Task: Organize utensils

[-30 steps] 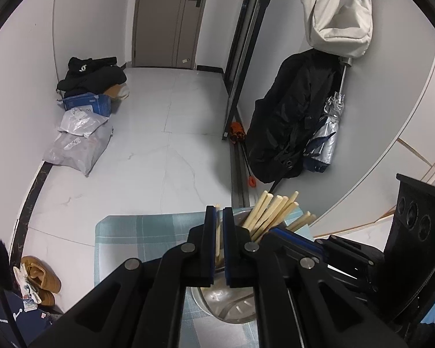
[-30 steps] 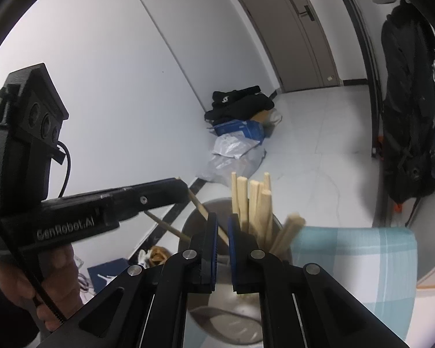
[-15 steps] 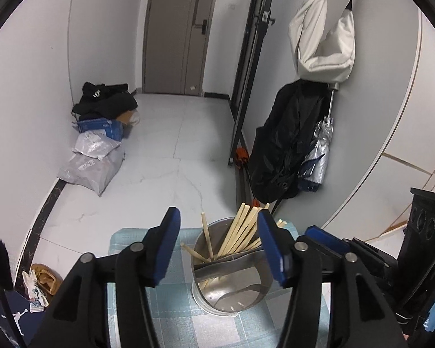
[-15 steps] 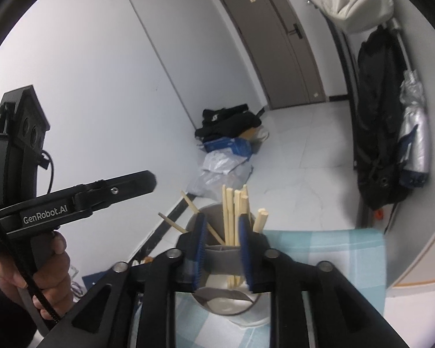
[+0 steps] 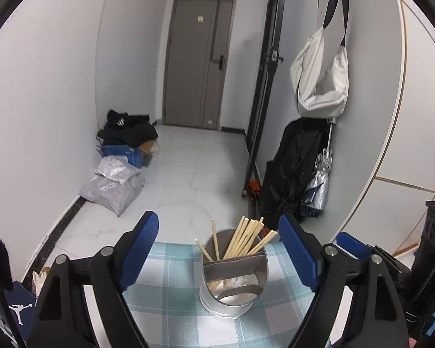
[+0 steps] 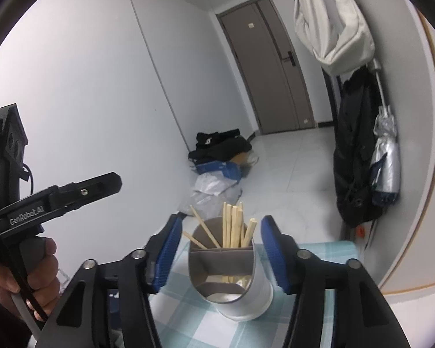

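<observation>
Now — holder [image 5: 233, 284] between parted claw [image 5: 221, 249]

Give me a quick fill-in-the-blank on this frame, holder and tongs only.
1. The wooden chopsticks stand in a ____ utensil holder with inner dividers.
2. The holder stands on a ____ checked cloth.
3. The left tongs are ____, gripping nothing.
4. The right tongs are open, one finger on each ____ of the holder.

Missing words: metal; blue; open; side
</observation>
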